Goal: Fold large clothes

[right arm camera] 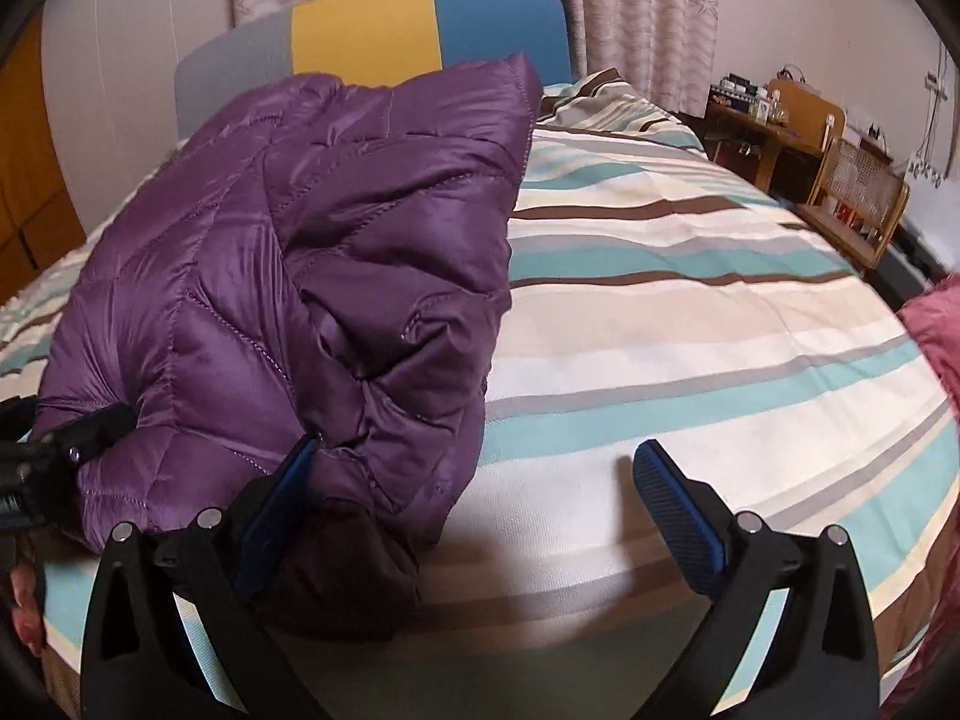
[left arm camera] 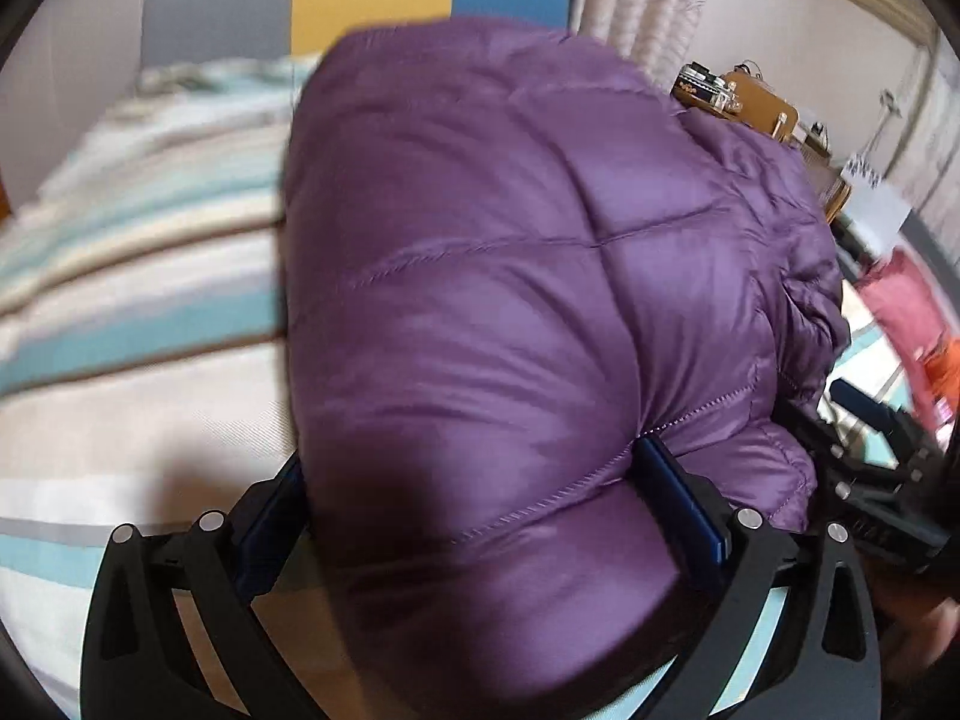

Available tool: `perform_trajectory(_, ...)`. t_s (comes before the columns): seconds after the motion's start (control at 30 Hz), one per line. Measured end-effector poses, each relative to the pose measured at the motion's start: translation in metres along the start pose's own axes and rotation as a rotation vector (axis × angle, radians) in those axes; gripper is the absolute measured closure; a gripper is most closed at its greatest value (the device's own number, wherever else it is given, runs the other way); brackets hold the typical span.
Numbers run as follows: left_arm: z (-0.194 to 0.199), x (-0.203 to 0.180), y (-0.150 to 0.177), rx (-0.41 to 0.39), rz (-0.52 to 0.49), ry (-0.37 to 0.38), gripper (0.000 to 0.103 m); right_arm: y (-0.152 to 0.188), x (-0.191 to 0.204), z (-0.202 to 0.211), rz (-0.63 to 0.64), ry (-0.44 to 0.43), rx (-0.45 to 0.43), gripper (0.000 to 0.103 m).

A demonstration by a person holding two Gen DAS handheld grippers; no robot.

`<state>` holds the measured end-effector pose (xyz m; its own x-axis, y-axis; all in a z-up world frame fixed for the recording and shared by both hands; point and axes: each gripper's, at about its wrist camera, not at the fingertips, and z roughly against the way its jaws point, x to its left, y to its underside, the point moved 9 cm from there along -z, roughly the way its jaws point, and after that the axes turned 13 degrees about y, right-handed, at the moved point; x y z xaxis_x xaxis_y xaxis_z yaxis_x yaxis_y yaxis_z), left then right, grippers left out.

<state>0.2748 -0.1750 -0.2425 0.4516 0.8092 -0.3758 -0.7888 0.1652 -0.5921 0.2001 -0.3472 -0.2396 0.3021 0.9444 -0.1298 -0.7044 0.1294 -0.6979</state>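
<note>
A purple quilted puffer jacket (left arm camera: 510, 276) lies bunched on a striped bed; it also shows in the right wrist view (right arm camera: 288, 276). My left gripper (left arm camera: 474, 480) has its jaws wide apart with a thick fold of the jacket bulging between the blue pads (left arm camera: 678, 498). My right gripper (right arm camera: 480, 474) is open; its left pad (right arm camera: 282, 492) touches the jacket's lower edge, and its right pad (right arm camera: 678, 504) is over bare bedspread. The left gripper (right arm camera: 60, 444) appears at the left edge of the right wrist view, against the jacket.
The striped bedspread (right arm camera: 690, 300) stretches to the right. A grey, yellow and blue headboard (right arm camera: 372, 36) stands behind. A wooden desk with clutter (right arm camera: 780, 126) and a wicker chair (right arm camera: 864, 192) stand at far right. A pink cloth (right arm camera: 936, 324) lies at the bed's right edge.
</note>
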Motion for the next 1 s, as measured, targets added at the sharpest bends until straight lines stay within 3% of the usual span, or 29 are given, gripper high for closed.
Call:
perform_trajectory(0.1, 0.006, -0.002, -0.001, -0.031, -0.001, 0.017, 0.003, 0.000, 0.001, 0.002, 0.004, 0.003, -0.011, 0.003)
perform_trajectory(0.3, 0.032, -0.002, -0.007, -0.064, 0.101, 0.056, 0.003, -0.004, -0.010, 0.005, -0.100, -0.091, 0.065, 0.002)
perform_trajectory(0.47, 0.052, 0.006, -0.023, -0.143, 0.139, 0.038, 0.003, -0.029, -0.020, 0.025, -0.160, -0.131, 0.034, 0.002)
perform_trajectory(0.63, 0.050, 0.018, -0.036, -0.134, 0.202, 0.044, 0.003, -0.049, -0.025, 0.034, -0.178, -0.146, 0.032, 0.002)
perform_trajectory(1.0, 0.032, 0.027, -0.049, -0.075, 0.233, 0.083, 0.003, -0.070, -0.014, 0.015, -0.171, -0.165, 0.084, 0.002)
